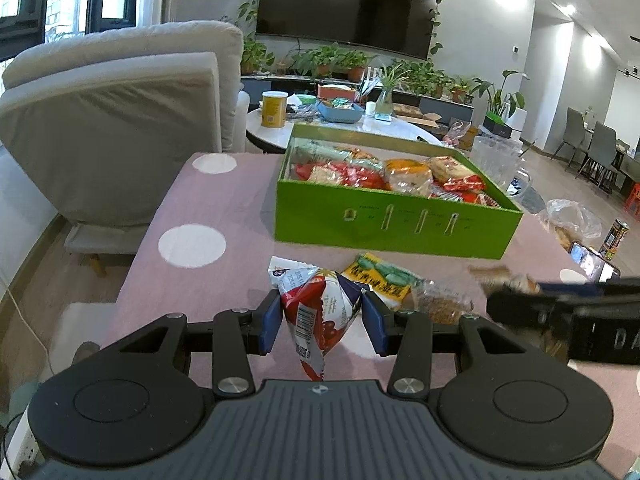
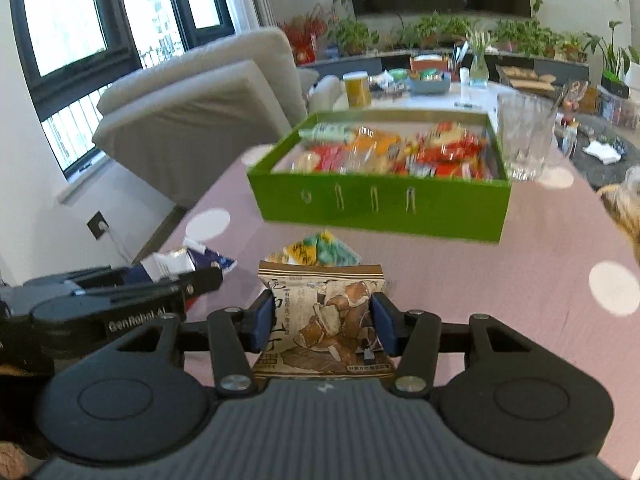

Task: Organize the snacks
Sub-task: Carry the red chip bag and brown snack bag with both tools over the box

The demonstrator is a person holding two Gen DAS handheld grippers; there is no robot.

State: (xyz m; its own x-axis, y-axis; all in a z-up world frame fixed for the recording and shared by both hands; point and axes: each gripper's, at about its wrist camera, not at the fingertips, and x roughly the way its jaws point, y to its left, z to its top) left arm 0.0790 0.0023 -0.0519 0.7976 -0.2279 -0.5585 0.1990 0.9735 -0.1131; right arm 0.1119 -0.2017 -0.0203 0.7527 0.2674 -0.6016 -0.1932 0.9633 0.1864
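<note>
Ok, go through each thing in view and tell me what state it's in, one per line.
Left claw: shut on red-and-white snack packet.
Right claw: shut on brown snack packet.
Green box: open, holding many snacks.
Yellow-green packet: lying on pink tablecloth, outside box.

We worked in a home living room: a wall-mounted television [image 1: 348, 4] at upper centre, potted plants [image 1: 340, 60] beneath it, a cushioned armchair [image 1: 120, 120] at left, dining chairs [image 1: 596, 148] at far right.

Blurred snacks [image 2: 384, 152] in green box [image 2: 380, 204], labels unreadable.
</note>
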